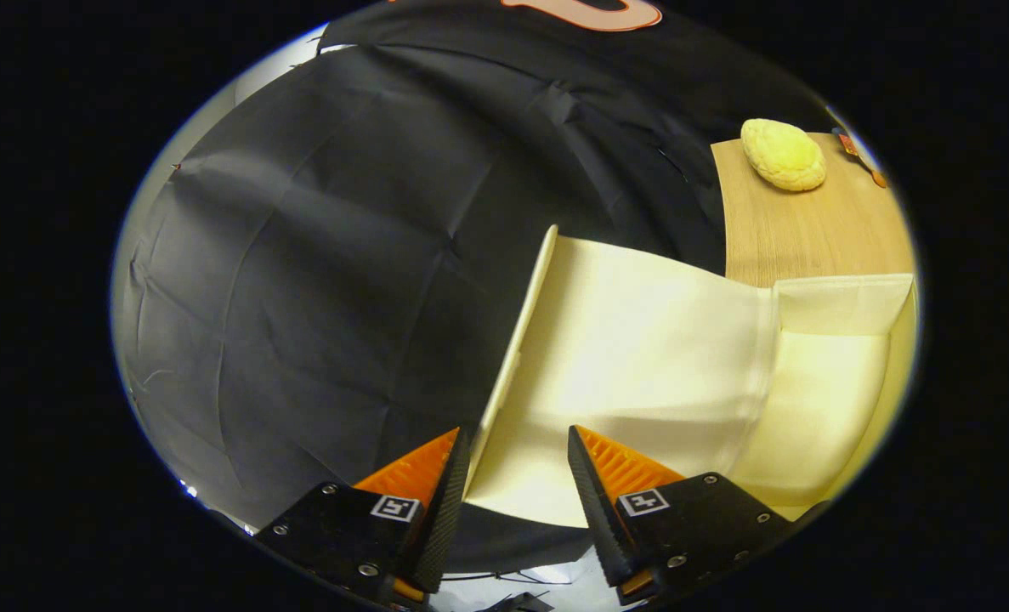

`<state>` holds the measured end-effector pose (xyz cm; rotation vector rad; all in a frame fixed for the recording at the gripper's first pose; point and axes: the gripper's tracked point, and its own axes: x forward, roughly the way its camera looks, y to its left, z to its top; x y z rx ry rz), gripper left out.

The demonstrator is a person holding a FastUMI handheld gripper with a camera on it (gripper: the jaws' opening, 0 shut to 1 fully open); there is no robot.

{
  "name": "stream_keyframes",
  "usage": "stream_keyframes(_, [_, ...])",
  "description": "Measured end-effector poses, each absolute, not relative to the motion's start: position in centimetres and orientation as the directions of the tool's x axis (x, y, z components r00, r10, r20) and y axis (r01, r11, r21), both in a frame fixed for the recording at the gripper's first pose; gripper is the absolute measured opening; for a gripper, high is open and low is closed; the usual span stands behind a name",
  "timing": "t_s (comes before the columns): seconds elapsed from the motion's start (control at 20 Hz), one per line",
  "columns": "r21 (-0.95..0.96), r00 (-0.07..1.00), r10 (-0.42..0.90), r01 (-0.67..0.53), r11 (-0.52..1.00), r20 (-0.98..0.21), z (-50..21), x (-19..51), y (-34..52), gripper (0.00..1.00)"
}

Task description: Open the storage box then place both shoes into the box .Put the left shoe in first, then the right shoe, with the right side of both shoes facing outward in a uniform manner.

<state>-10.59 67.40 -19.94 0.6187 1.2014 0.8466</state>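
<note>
Item: storage box, cream fabric, on wooden table; lid flap raised w/ its free edge just ahead of & between the fingers of the gripper, which is spread apart, apparently not pressing on the flap. Handling (est.): box looks light & soft-walled, flap stiff like a thin board but prob. floppy at the hinge, so take it by the free edge near mid-length & swing it gently, else box may slide. Also noted: yellow bun-like obj. at far end of table, well apart from box; shoes not logged.
</note>
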Motion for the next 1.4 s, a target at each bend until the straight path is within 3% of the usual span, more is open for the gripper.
stream_keyframes(0.3, [0.714,0.208,0.770,-0.288,0.638,-0.603,-22.2,-9.2,59.9,0.83])
stream_keyframes(0.55, [0.582,0.325,0.661,-0.314,0.750,-0.676,-24.3,-7.0,48.9,0.95])
stream_keyframes(0.95, [0.346,0.479,0.452,-0.297,0.890,-0.752,-27.9,-7.7,30.2,0.97])
stream_keyframes(1.3, [0.229,0.449,0.271,-0.147,0.962,-0.851,-34.9,-11.6,18.3,0.96])
stream_keyframes(1.4, [0.193,0.421,0.231,-0.130,0.972,-0.877,-37.3,-12.7,15.9,0.90])
